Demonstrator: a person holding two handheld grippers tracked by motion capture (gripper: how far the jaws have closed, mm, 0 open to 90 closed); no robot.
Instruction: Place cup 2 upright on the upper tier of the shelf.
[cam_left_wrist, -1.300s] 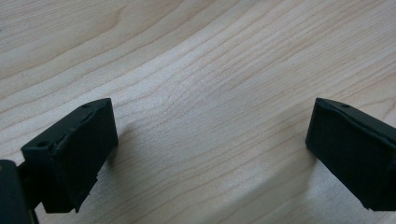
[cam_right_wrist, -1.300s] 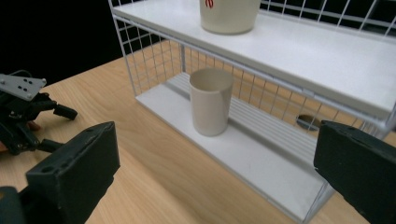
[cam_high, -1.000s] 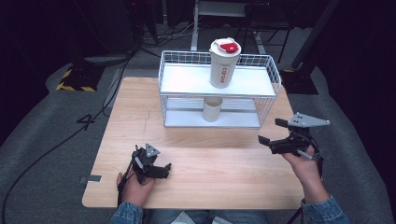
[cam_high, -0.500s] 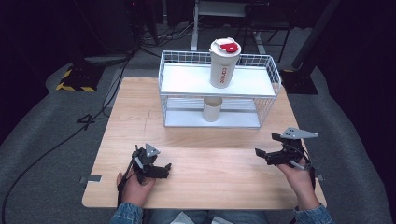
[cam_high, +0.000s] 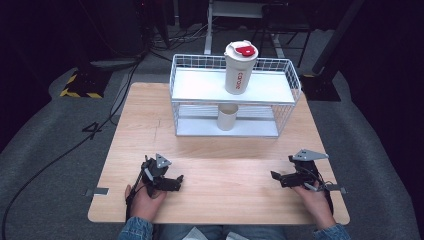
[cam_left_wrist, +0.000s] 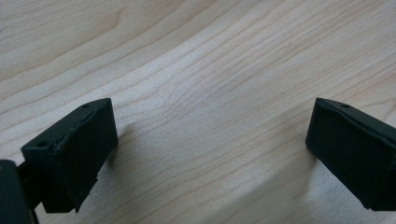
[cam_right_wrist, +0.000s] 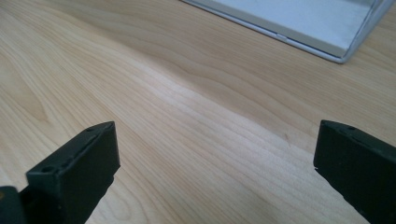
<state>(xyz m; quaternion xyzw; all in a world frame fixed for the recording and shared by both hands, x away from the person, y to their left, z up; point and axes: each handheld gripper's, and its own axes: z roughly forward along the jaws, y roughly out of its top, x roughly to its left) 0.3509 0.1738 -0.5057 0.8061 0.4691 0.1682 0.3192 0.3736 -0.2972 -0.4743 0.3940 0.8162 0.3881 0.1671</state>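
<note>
The person is reaching in from the near edge with both forearms, denim sleeves showing at the wrists. The left hand (cam_high: 142, 197) is lying low, wrapped around the left gripper (cam_high: 176, 181) from behind, with the gripper's nose pointing toward the person's right. Its jaws are standing wide apart with nothing between them, hovering just over bare wood in the left gripper view. The right hand (cam_high: 314, 196) is cupping the right gripper (cam_high: 276, 176) from below, nose pointing toward the person's left, grey three-cornered plate on top. Its jaws are also gaping wide and holding nothing.
</note>
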